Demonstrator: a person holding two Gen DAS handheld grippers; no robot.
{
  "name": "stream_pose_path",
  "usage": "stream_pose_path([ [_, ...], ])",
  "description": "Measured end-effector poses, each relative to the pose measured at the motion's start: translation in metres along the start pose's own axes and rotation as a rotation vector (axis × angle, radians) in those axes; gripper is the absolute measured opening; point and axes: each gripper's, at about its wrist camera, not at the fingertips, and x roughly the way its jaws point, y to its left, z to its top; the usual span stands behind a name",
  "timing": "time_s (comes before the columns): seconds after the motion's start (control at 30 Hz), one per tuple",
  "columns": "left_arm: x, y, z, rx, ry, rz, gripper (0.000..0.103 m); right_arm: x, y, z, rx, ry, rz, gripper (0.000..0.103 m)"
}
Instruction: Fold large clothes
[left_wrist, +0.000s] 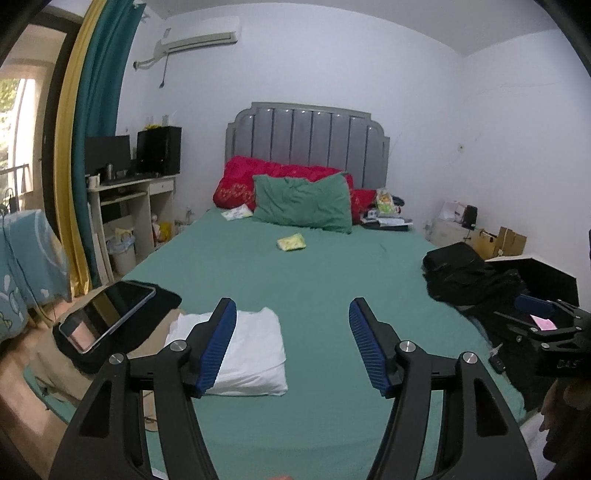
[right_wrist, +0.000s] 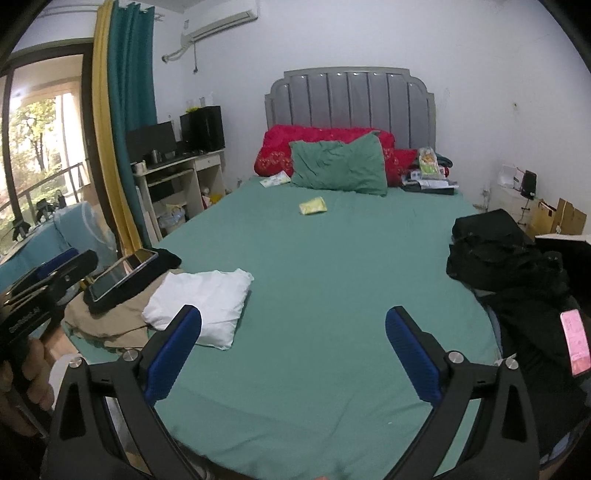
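The left hand-held gripper hovers over the near end of the bed, its blue-padded jaws spread wide and holding nothing. Far to its left, a tablet rests on a black garment atop a tan garment. Just left of its left finger lies a folded white garment, partly hidden behind that finger. The right hand-held gripper also hangs above the green sheet with jaws wide apart and empty. To its right, at the bed's edge, sits a heap of black clothes. Ahead of both, a green pillow leans on a red quilt.
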Motion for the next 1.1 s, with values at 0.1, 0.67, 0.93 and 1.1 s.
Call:
stream_pose_path([
  [0.1, 0.007, 0.009, -0.007, -0.004, 0.015, 0.010, 0.067, 0.012, 0.000, -0.005, 0.010, 0.022, -0.007, 0.099],
  [0.67, 0.034, 0.044, -0.025, -0.055, 0.076, 0.054, 0.067, 0.045, 0.027, -0.019, -0.034, 0.079, 0.016, 0.099],
  [0.93, 0.037, 0.041, -0.028, -0.047, 0.090, 0.052, 0.067, 0.047, 0.034, -0.022, -0.041, 0.091, 0.029, 0.099],
  [1.1, 0.035, 0.038, -0.029, -0.044, 0.092, 0.046, 0.067, 0.047, 0.032, -0.022, -0.036, 0.088, 0.030, 0.099],
])
